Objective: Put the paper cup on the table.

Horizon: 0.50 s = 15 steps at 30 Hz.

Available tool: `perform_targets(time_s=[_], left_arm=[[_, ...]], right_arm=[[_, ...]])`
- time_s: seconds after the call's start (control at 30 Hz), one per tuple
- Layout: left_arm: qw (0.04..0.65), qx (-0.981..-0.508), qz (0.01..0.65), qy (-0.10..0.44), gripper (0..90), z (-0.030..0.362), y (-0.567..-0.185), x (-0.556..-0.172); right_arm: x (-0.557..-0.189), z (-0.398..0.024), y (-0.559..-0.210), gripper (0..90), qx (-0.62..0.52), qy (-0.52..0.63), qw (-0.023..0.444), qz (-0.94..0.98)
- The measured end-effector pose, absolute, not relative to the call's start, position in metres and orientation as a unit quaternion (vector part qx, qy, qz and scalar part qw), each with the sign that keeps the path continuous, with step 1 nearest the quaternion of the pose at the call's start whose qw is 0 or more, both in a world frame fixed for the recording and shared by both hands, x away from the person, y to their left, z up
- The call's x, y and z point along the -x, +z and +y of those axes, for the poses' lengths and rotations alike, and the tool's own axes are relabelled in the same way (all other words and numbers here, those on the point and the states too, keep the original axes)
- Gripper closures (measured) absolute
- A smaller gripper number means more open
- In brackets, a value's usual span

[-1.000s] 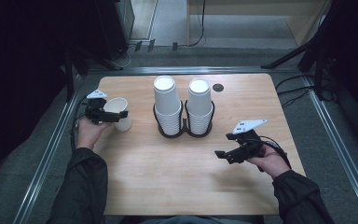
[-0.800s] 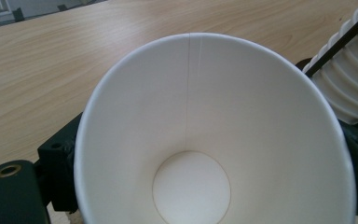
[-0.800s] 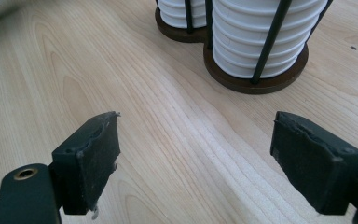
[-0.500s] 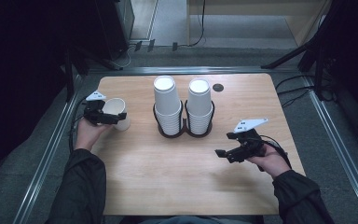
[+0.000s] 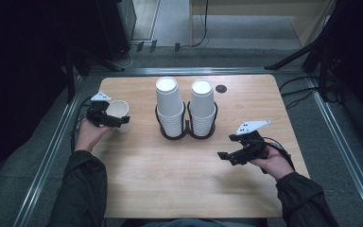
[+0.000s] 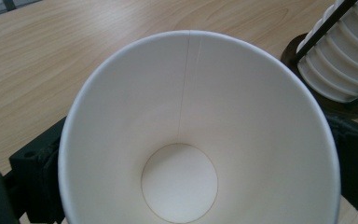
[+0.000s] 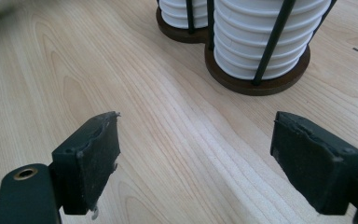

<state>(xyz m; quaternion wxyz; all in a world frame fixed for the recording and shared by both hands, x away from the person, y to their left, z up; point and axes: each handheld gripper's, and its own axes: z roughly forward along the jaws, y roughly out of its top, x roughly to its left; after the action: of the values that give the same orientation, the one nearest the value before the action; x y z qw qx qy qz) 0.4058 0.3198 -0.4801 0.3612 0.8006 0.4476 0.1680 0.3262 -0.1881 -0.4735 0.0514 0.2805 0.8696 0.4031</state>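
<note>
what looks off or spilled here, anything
Nothing stands out. The single cup in the left gripper is empty and undented, both stacks sit straight in the holder, and nothing is spilled.

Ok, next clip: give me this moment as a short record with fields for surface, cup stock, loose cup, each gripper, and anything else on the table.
surface: wooden table
cup stock: two stacks of white paper cups side by side in a dark wire holder
loose cup: single paper cup, empty, open end towards the left gripper's camera
left gripper: shut on the single paper cup
right gripper: open, empty, over bare table
other: small dark disc near the far edge
</note>
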Motion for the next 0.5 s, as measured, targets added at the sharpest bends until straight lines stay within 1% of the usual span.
perform_targets(time_s=[0.13, 0.27, 0.5], left_arm=[[0.350, -0.802, 0.456, 0.163, 0.0, 0.320, -0.473, -0.405], [0.354, -0.799, 0.461, 0.154, 0.0, 0.322, -0.466, -0.404], [0.347, -0.800, 0.463, 0.162, 0.0, 0.323, -0.458, -0.401]], right_arm=[[-0.326, -0.188, -0.474, 16.0, -0.281, 0.401, 0.052, 0.871], [-0.326, -0.187, -0.474, 16.0, -0.278, 0.396, 0.054, 0.874], [-0.325, -0.187, -0.474, 16.0, -0.276, 0.395, 0.054, 0.875]])
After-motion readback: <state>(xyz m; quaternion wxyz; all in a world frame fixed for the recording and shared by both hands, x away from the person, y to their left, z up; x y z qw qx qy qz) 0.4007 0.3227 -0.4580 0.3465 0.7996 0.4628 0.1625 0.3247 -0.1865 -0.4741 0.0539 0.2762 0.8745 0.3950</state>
